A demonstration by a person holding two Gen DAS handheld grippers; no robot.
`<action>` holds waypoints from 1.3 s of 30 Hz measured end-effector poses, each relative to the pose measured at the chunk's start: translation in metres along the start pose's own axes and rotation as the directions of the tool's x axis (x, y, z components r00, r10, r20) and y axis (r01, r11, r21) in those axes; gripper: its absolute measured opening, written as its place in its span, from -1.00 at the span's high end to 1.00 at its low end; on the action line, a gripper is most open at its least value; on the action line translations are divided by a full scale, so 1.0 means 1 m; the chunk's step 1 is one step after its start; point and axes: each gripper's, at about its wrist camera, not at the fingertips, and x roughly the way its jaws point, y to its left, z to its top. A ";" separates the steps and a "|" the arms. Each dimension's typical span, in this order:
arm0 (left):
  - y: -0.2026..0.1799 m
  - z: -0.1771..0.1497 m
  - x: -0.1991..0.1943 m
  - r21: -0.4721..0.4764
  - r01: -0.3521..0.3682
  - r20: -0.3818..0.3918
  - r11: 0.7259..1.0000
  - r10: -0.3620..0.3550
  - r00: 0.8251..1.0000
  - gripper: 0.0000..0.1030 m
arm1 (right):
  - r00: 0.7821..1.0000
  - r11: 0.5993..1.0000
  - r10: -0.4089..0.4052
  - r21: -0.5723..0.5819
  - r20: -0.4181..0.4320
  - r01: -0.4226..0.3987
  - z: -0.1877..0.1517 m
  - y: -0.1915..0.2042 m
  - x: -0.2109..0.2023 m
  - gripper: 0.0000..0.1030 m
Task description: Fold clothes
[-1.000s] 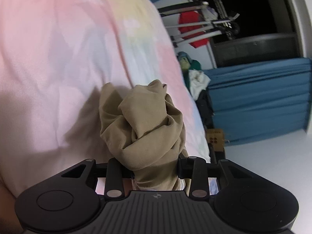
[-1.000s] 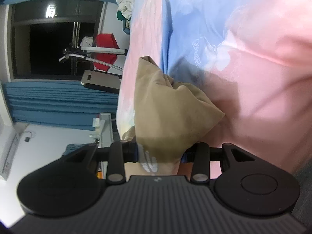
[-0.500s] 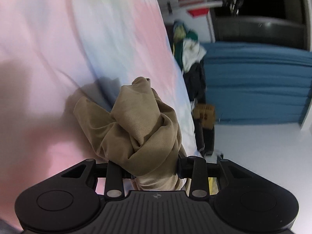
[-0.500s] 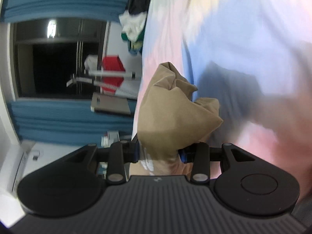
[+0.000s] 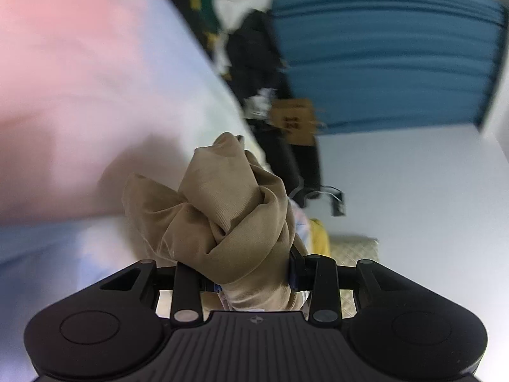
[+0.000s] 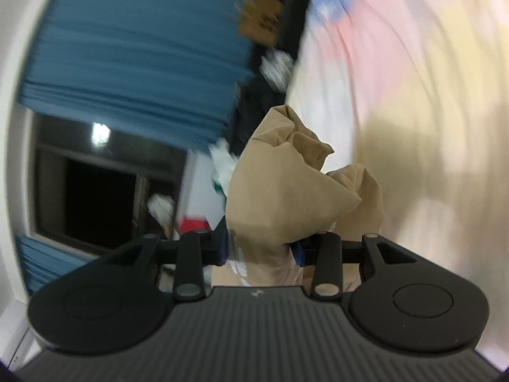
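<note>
Gripping bunched tan garment (image 5: pixel 229 222) at 6 o'clock: left tool (image 5: pixel 248 281) and right tool (image 6: pixel 259 251) both clamped on it. Views swung since a second ago; pastel bedsheet (image 5: pixel 79 79) recedes to 10 o'clock, blue curtain (image 5: pixel 381 47) enters at 1. Garment lifted, not yet spread.

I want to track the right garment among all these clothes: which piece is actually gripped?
The tan garment: it is bunched between the left gripper and, in the other view, the right gripper. The heaped clothes lie untouched beside the bed.
</note>
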 end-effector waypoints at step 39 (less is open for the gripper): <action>-0.102 -0.180 -0.225 0.736 -0.383 0.277 0.558 0.269 0.923 -0.99 | 0.957 0.691 -0.234 -0.663 0.173 0.289 -0.107 0.083 -0.216 -0.69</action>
